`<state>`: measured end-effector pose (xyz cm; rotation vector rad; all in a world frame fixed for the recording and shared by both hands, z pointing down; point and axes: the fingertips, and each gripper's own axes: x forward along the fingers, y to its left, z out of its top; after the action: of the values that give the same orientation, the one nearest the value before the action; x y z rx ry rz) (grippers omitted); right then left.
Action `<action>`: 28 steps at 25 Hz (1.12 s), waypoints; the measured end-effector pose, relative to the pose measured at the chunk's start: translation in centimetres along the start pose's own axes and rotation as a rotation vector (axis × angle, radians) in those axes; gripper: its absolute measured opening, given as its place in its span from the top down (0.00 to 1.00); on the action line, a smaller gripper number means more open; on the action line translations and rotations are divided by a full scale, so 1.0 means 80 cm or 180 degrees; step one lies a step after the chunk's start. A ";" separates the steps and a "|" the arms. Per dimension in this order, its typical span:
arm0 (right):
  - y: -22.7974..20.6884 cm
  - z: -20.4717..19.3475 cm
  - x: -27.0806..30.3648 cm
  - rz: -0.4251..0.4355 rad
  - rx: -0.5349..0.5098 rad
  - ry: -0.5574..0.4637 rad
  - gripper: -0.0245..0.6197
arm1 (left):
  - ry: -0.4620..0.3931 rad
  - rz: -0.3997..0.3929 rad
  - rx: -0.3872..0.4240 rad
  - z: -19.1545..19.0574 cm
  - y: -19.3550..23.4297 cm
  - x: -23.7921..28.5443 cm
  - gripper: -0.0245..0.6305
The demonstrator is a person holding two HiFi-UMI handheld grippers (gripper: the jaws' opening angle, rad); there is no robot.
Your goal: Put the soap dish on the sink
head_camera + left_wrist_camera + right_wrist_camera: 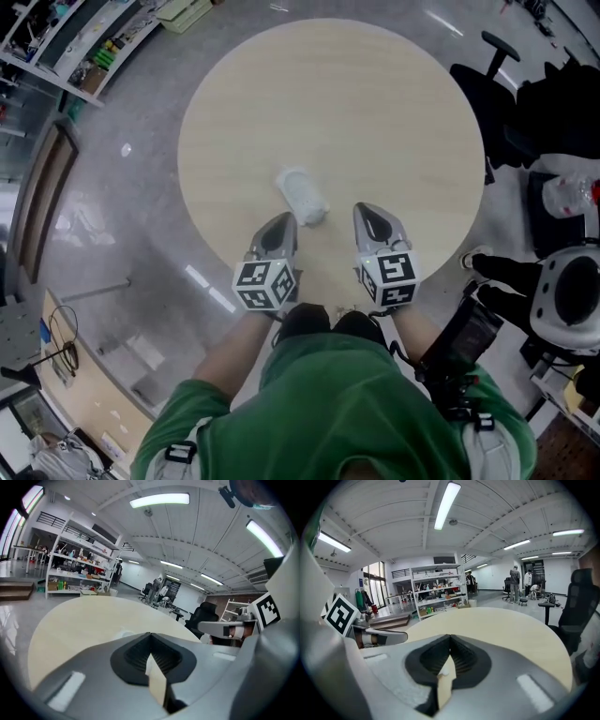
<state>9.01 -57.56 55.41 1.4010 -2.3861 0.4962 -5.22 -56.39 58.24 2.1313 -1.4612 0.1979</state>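
A small whitish, translucent soap dish (303, 195) lies on the round pale-wood table (375, 103), a little toward its near side. My left gripper (286, 223) hovers just below and left of the dish, jaws together with nothing between them. My right gripper (367, 214) is level with it, to the right of the dish, and also shut and empty. In the left gripper view the closed jaws (151, 637) point across the table, and the dish (125, 633) shows faintly just beyond them. The right gripper view shows closed jaws (450, 639) over bare tabletop (511, 625).
Black office chairs (487, 103) stand at the table's right. Storage shelves (84, 37) line the far left wall, also seen as shelves (79, 573) in the left gripper view. People (514, 583) stand far off across the room. Shiny grey floor (122, 206) surrounds the table.
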 end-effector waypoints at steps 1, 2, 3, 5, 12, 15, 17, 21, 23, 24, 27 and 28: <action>0.004 0.002 -0.009 0.0020 -0.0016 -0.0032 0.96 | -0.0048 -0.0004 0.0011 0.002 -0.008 -0.009 0.95; 0.006 0.004 -0.017 0.0036 -0.0033 -0.0063 0.96 | -0.0095 -0.0009 0.0022 0.005 -0.016 -0.017 0.95; 0.009 0.006 -0.025 0.0050 -0.0049 -0.0094 0.96 | -0.0138 -0.0015 0.0031 0.007 -0.024 -0.024 0.95; 0.012 0.009 -0.041 0.0074 -0.0076 -0.0153 0.96 | -0.0217 -0.0024 0.0047 0.011 -0.039 -0.037 0.95; 0.026 0.021 -0.101 0.0193 -0.0184 -0.0393 0.96 | -0.0510 -0.0043 0.0164 0.022 -0.096 -0.084 0.95; 0.037 0.029 -0.127 0.0272 -0.0239 -0.0500 0.96 | -0.0641 -0.0030 0.0227 0.029 -0.120 -0.109 0.95; 0.045 0.034 -0.140 0.0314 -0.0274 -0.0554 0.96 | -0.0721 -0.0021 0.0265 0.034 -0.131 -0.125 0.95; 0.061 0.040 -0.166 0.0382 -0.0338 -0.0627 0.96 | -0.0817 0.0014 0.0300 0.037 -0.146 -0.154 0.95; 0.071 0.042 -0.177 0.0394 -0.0374 -0.0660 0.96 | -0.0864 0.0013 0.0297 0.039 -0.149 -0.168 0.95; 0.076 0.044 -0.181 0.0392 -0.0391 -0.0676 0.96 | -0.0889 0.0003 0.0295 0.041 -0.150 -0.175 0.95; 0.095 0.046 -0.192 0.0371 -0.0434 -0.0709 0.96 | -0.0952 -0.0026 0.0296 0.042 -0.148 -0.196 0.95; 0.102 0.046 -0.196 0.0364 -0.0446 -0.0714 0.96 | -0.0963 -0.0027 0.0298 0.042 -0.147 -0.203 0.95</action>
<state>8.73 -43.51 44.06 1.3257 -2.6320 0.2025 -1.71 -41.69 44.66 2.3203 -1.6376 -0.0646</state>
